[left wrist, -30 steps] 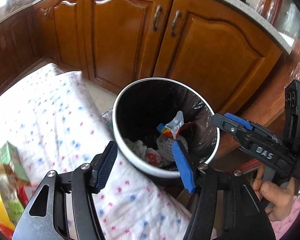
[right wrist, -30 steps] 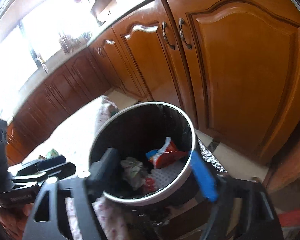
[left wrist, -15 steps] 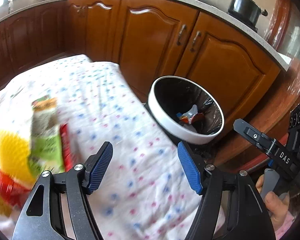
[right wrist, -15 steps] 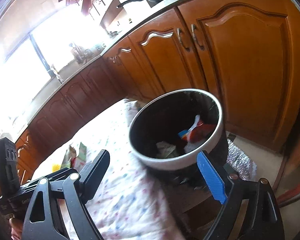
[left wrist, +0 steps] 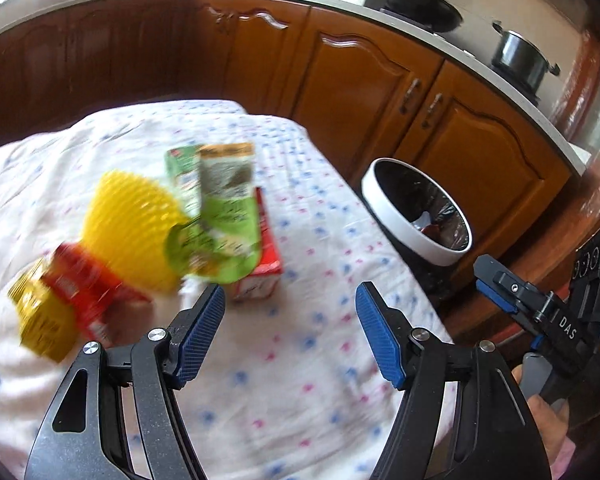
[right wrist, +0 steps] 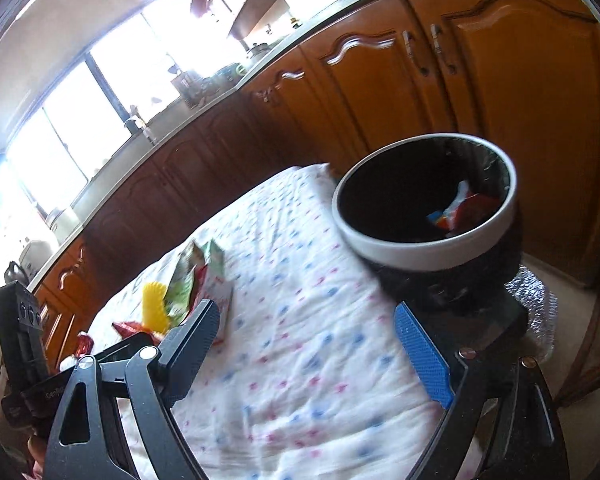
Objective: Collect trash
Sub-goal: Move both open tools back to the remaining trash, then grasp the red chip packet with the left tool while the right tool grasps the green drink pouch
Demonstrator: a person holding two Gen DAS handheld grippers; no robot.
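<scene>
A pile of trash lies on the dotted white cloth (left wrist: 300,360): a green packet (left wrist: 224,220), a red-and-white carton (left wrist: 266,256), a yellow ribbed piece (left wrist: 132,228) and a red-and-yellow wrapper (left wrist: 68,304). My left gripper (left wrist: 290,332) is open and empty, just short of the pile. My right gripper (right wrist: 304,352) is open and empty over the cloth; it also shows at the right in the left wrist view (left wrist: 516,300). The black bin with a white rim (right wrist: 424,248) stands off the cloth's right edge, with wrappers (right wrist: 460,212) inside. The pile also shows in the right wrist view (right wrist: 188,292).
Brown wooden cabinets (left wrist: 360,76) run behind the cloth and bin. A counter above holds a pan (left wrist: 420,4) and a pot (left wrist: 520,56). A crumpled silver foil (right wrist: 536,300) lies on the floor by the bin. Bright windows (right wrist: 100,92) are at the far left.
Both grippers have swung left and back from over the bin toward the cloth. The trash pile has come into the left wrist view, ahead of the left fingers.
</scene>
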